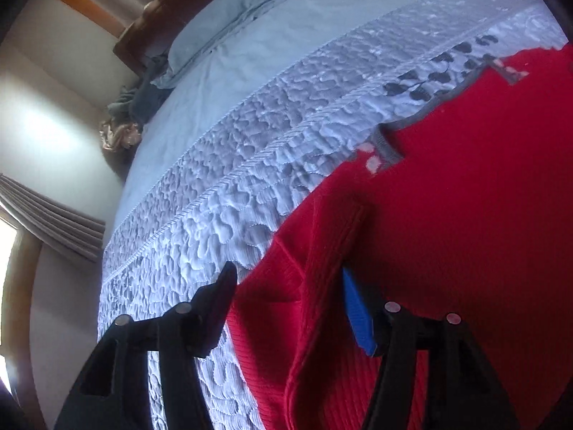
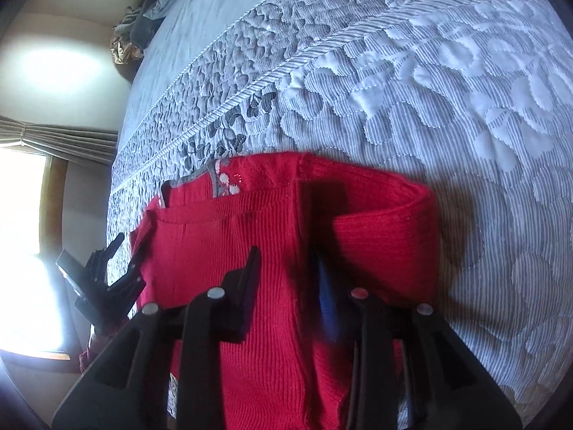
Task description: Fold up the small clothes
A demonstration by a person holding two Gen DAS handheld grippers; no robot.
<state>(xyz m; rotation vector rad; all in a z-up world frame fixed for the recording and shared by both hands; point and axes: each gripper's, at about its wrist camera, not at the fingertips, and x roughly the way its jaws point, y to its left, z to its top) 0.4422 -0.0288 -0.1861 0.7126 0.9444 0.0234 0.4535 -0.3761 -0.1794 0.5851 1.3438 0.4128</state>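
A red ribbed knit garment (image 1: 447,197) with grey trim lies on the quilted bedspread (image 1: 232,197). In the left wrist view my left gripper (image 1: 286,286) is open, its jaws wide apart around a folded edge of the red cloth. In the right wrist view the garment (image 2: 268,251) lies partly folded, its right side rolled over. My right gripper (image 2: 290,272) is open with its fingers over the red cloth. The left gripper (image 2: 118,268) shows at the garment's left edge.
The bed has a plain blue sheet (image 1: 250,53) and a pillow (image 1: 222,25) towards the wooden headboard. Crumpled clothes (image 1: 121,132) lie at the bed's far left side. A curtain (image 2: 53,136) and bright window are at the left.
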